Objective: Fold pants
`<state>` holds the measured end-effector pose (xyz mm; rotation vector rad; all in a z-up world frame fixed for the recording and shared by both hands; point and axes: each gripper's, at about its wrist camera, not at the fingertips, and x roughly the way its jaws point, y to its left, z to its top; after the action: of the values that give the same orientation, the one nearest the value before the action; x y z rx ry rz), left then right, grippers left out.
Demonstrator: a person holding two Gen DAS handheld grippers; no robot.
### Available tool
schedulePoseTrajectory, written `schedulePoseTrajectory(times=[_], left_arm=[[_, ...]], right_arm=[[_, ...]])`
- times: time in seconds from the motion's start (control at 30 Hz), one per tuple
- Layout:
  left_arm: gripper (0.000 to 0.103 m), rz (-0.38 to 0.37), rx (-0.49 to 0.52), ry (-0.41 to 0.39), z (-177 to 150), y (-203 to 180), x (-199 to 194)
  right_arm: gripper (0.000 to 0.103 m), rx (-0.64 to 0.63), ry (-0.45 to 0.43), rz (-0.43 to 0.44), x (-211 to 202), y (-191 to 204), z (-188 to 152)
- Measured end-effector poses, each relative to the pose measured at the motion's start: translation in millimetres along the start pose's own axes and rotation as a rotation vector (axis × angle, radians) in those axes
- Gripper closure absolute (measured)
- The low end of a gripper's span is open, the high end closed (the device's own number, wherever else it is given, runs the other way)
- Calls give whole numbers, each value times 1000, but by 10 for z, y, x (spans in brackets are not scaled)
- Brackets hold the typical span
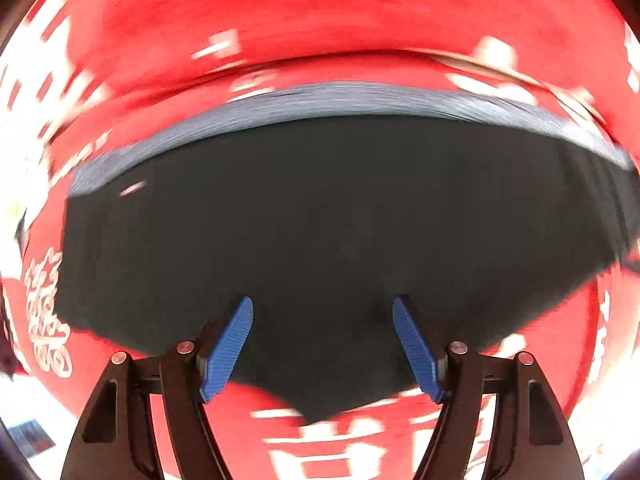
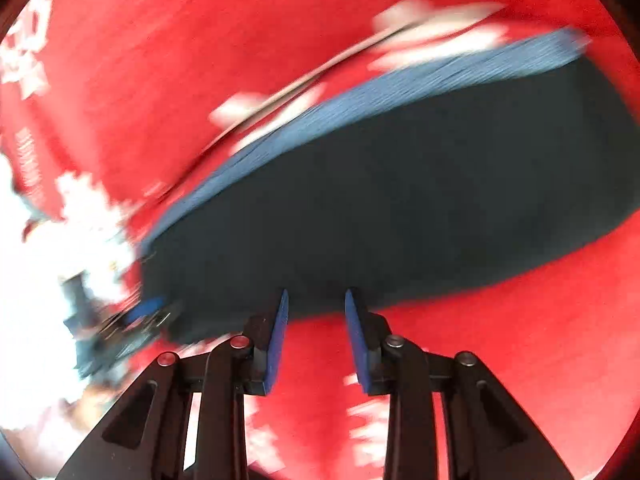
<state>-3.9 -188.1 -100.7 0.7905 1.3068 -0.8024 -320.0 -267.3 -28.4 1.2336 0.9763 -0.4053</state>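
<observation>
The left gripper point(image 1: 322, 344) has its blue fingers point(image 1: 228, 346) spread wide and released, with nothing between them. It looks straight down onto the pants point(image 1: 340, 220), a dark, compact, already folded shape that fills the middle of the left wrist view. The fingertips sit over the garment's near edge, though whether they touch the cloth is lost in blur. The pants' long axis runs left to right across this view, with a grey-blue ribbed band point(image 1: 360, 98) along the far edge.

The right gripper point(image 2: 316, 332) is also released, its fingers point(image 2: 278, 340) parted narrowly and empty. It stands just at the near edge of the same dark cloth, which stretches away up and to the right on a slant, so its long axis lies diagonal to these fingers.

By my reading the left hand is the better placed, being over the cloth rather than beside it. Around the pants the red printed cloth point(image 1: 320, 12) covering the tabletop lies bare on every side, leaving open room; only the left border of the right view holds blurred clutter.
</observation>
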Motion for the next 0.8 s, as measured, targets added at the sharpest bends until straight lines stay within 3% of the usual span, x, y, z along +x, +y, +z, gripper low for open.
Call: schedulePoseTrajectory(times=[0.17, 0.27, 0.33, 0.37, 0.53, 0.63, 0.67, 0.7, 0.8], left_arm=[[29, 84, -88, -32, 46, 917, 46], [25, 135, -91, -7, 90, 1321, 283], [14, 74, -114, -18, 195, 1526, 405], [14, 60, -112, -15, 166, 1575, 435], [14, 0, -116, -17, 182, 1721, 503], [13, -22, -119, -31, 127, 1782, 513], [13, -28, -119, -32, 124, 1803, 517], [13, -27, -117, -33, 106, 1815, 510], [12, -26, -99, -48, -34, 1789, 472]], right_arm=[[68, 25, 155, 212, 799, 595, -484], [68, 104, 141, 251, 1128, 693, -637], [66, 203, 115, 290, 1301, 649, -708], [66, 228, 103, 296, 1363, 652, -705], [66, 264, 40, 285, 1351, 744, -591], [66, 298, 71, 228, 1429, 848, -482], [89, 312, 82, 205, 1498, 866, -435], [94, 306, 77, 190, 1517, 892, -402], [94, 227, 60, 116, 1460, 1028, -392]])
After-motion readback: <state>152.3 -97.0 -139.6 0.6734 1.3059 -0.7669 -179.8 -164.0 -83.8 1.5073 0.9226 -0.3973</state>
